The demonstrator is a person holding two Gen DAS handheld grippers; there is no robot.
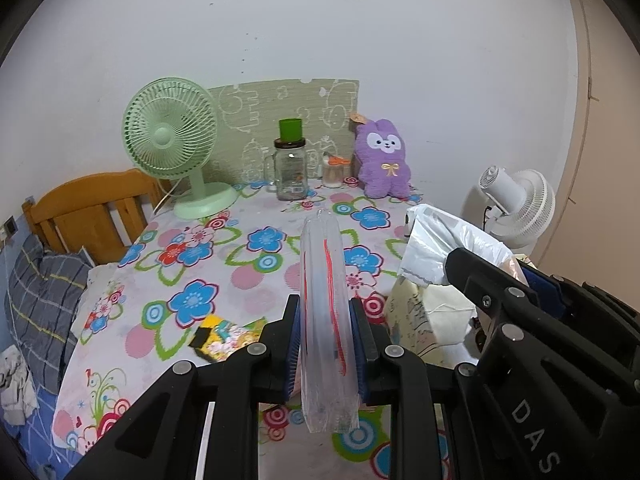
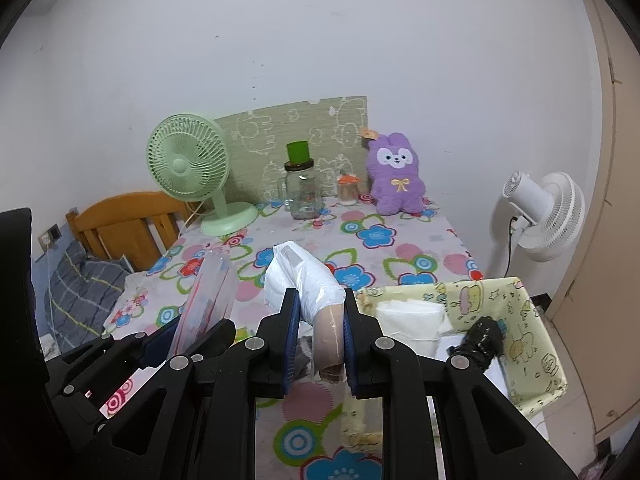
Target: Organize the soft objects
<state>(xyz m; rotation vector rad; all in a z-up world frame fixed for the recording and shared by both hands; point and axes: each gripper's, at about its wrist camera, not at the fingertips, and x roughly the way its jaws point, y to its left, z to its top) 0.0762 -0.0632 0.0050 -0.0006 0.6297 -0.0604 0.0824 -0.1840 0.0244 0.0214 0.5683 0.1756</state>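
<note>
Mid-carry: left hand-held gripper (image 1: pixel 325 344) pinches a clear zip bag (image 1: pixel 326 280) with red seal; right hand-held gripper (image 2: pixel 320 340) pinches a white plastic-wrapped bundle (image 2: pixel 304 280). Both are held above the floral bench (image 1: pixel 192 264). Next, probably: bring bundle to bag mouth, or into the yellow fabric bin (image 2: pixel 532 332).

A table covered by a floral cloth (image 1: pixel 240 256) stands against the wall. At its far edge sit a green desk fan (image 1: pixel 176 152), a glass jar (image 1: pixel 291 172) and a purple plush bunny (image 1: pixel 384 160). A yellow packet (image 1: pixel 224 338) lies nearer.
</note>
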